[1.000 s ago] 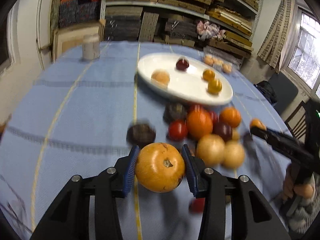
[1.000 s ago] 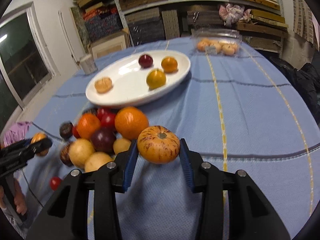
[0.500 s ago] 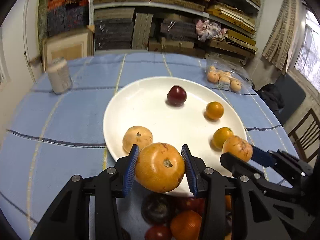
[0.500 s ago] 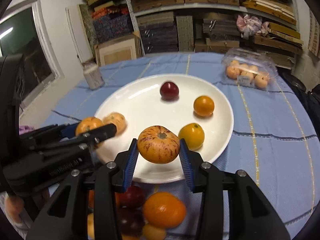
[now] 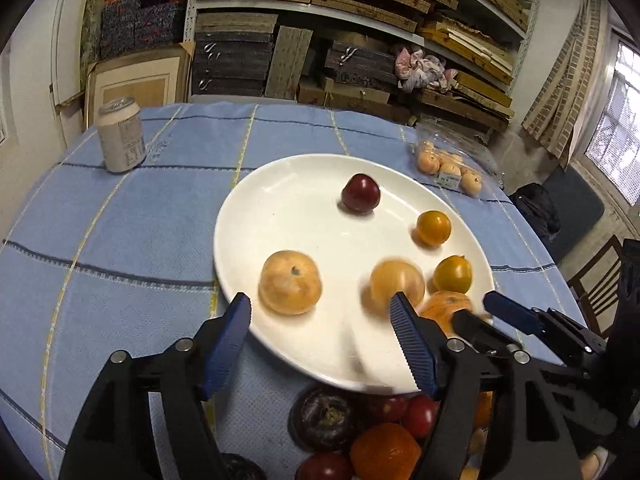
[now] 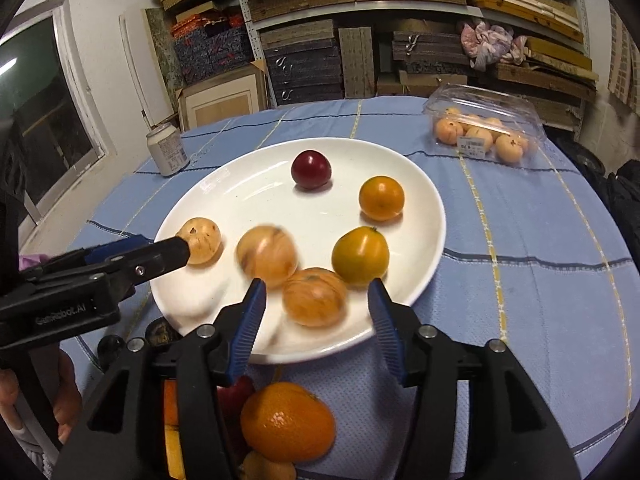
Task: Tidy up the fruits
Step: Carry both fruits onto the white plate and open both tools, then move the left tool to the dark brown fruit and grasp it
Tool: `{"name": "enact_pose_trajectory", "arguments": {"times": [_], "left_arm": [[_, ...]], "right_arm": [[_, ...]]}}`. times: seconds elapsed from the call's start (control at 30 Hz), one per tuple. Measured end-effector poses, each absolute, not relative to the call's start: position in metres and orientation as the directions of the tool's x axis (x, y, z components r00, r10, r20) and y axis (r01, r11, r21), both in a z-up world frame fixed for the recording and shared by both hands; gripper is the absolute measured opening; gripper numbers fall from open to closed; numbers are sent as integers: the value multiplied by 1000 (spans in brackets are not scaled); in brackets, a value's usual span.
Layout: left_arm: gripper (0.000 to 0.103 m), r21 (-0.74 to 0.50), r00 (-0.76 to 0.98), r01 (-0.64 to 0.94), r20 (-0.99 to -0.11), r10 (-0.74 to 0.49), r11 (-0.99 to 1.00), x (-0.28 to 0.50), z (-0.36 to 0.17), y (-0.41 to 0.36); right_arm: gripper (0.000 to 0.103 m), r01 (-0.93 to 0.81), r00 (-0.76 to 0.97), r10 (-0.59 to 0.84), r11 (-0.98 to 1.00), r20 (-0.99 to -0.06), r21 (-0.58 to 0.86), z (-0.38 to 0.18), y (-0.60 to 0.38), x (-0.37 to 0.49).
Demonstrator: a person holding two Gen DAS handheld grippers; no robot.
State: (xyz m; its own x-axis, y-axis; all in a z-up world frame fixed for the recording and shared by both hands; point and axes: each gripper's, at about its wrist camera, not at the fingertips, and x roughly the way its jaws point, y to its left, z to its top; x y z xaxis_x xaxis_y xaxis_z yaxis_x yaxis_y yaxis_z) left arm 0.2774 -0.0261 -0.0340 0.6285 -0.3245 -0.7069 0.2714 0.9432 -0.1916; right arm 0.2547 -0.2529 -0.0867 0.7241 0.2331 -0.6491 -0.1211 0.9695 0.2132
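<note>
Lying blurred on white plate (image 6: 424,216), streaked orange fruit (image 6: 314,297), round, mottled

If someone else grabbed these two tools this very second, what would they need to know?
Left hand-held gripper: jaws opening, nothing between them; a blurred pale orange fruit lies on the white plate just ahead.
Right hand-held gripper: jaws opening; a blurred streaked orange fruit sits on the plate between them, pads not pressing it.
Done: six fruits are on the plate, counting the dark red plum.
Left: the pile in front of the plate, with a big orange, red and dark fruits.
Not touched: the clear box of small fruits and the can.
</note>
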Motion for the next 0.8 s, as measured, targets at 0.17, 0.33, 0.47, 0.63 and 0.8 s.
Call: {"name": "enact_pose_trajectory", "arguments": {"times": [0.17,0.33,0.47,0.63,0.8], "left_arm": [[73,-218,636,234,-702,-318,948,266,-32,-4],[77,-180,678,189,-687,-260,965,225,-36,26],[77,-187,684,162,-686,-247,969,197,-43,45],[77,-143,662,161,-719,-214,977,184,-56,45],[77,-51,652,176,-742,-156,983,182,-65,32]], "right_arm": [[55,-100,739,250,959,-625,266,-81,-268,239],[63,-100,761,266,949,-592,298,-79,-280,207],[68,-106,759,263,953,-595,285,-84,-281,182],[71,-106,752,264,953,-604,285,-91,-282,161],[74,-105,752,257,956,-607,274,-93,-279,155]]}}
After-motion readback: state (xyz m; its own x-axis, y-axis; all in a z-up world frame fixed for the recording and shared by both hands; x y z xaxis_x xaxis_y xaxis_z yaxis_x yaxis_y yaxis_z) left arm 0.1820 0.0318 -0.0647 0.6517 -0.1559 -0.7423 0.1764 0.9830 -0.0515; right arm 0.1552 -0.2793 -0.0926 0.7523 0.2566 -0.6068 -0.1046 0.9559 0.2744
